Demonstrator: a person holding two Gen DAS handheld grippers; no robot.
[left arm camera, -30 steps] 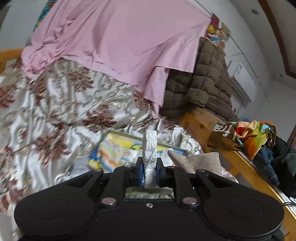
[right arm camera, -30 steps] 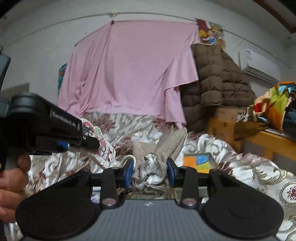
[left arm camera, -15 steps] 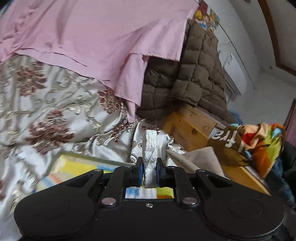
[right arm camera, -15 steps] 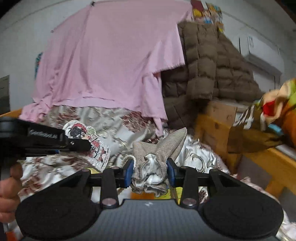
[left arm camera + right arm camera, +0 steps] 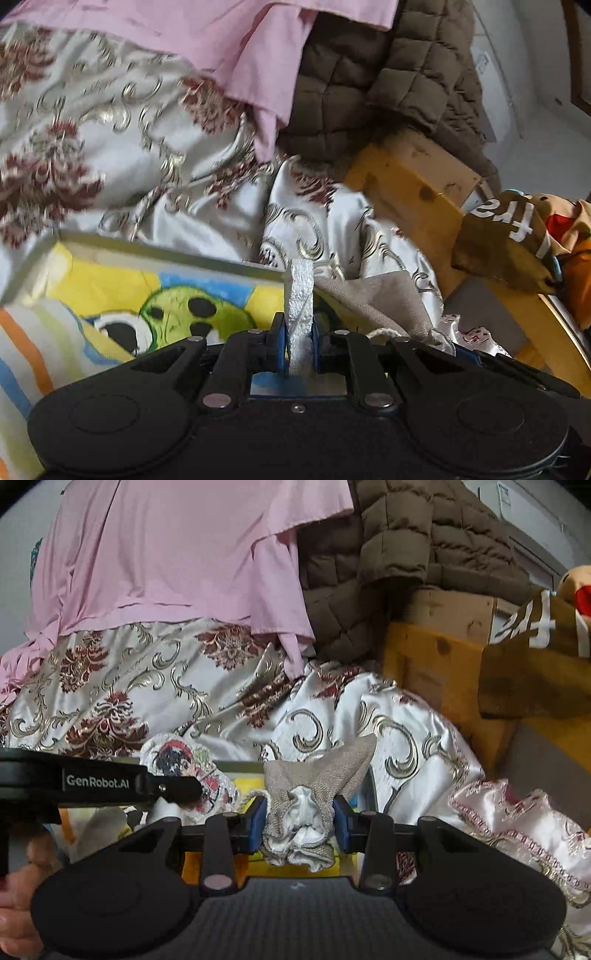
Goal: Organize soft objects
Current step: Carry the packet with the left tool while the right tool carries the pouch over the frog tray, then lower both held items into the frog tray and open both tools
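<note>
My left gripper is shut on the edge of a white textured cloth that stands up between its pads. In the right wrist view that gripper holds the same cloth, which shows a cartoon print. My right gripper is shut on a beige woven pouch with white satin lining bunched between the jaws. The pouch's corner also shows in the left wrist view. Both hang just above a shallow box with a yellow, blue and green cartoon base.
The box lies on a silver floral bedspread. Behind hang a pink sheet and a brown quilted jacket. A wooden bed frame with colourful clothes borders the right. A hand grips the left tool.
Both grippers have moved forward and down toward the box and the right end of the bed, keeping their cloths. The box now fills much more of the left wrist view.
</note>
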